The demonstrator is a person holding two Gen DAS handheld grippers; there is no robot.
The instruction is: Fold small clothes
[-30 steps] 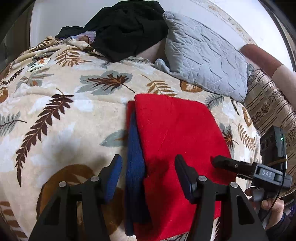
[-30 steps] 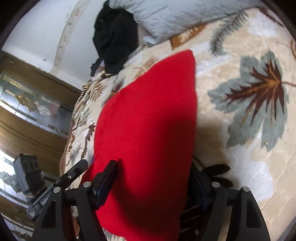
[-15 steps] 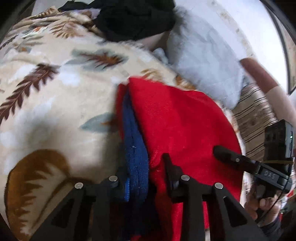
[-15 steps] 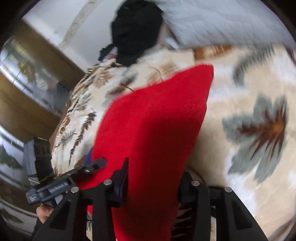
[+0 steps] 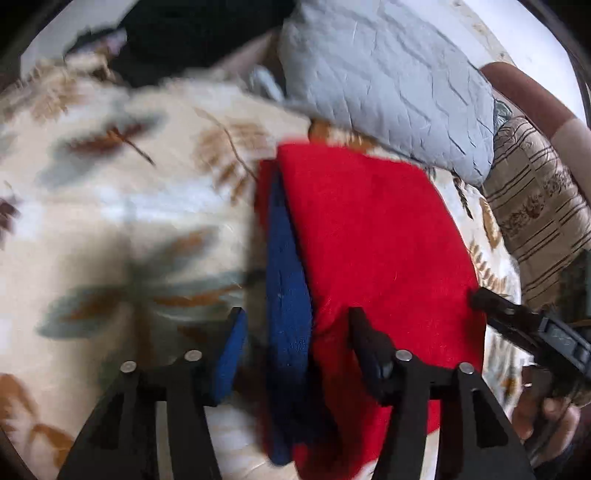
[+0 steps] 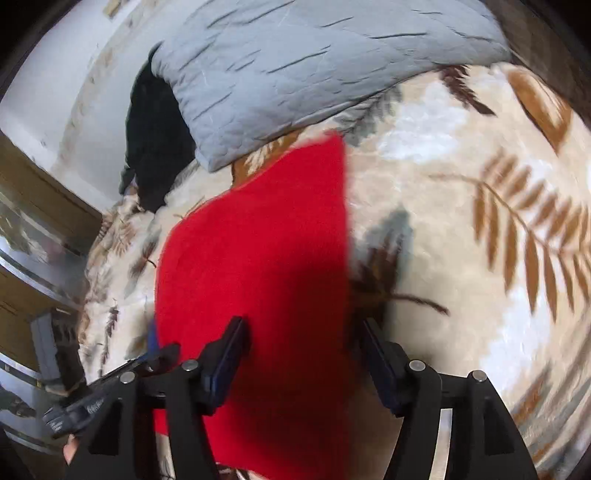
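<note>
Both wrist views close above red garment (image 5: 373, 236)

A bed carries everything, covered by a cream blanket (image 5: 122, 206) printed with brown and grey-green leaves. On the blanket lies a folded red garment (image 5: 373, 236), flat, with a blue layer (image 5: 286, 280) showing along its left side. Toward the head of the bed a grey quilted pillow (image 5: 384, 81) rests just beyond the garment, and a heap of black clothing (image 5: 192, 33) sits beside the pillow.

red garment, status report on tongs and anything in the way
Both tongs, left and right, open, just reopened. Red garment folded flat on leaf blanket, straddled, unpinched. Grey pillow beyond it, apart.
</note>
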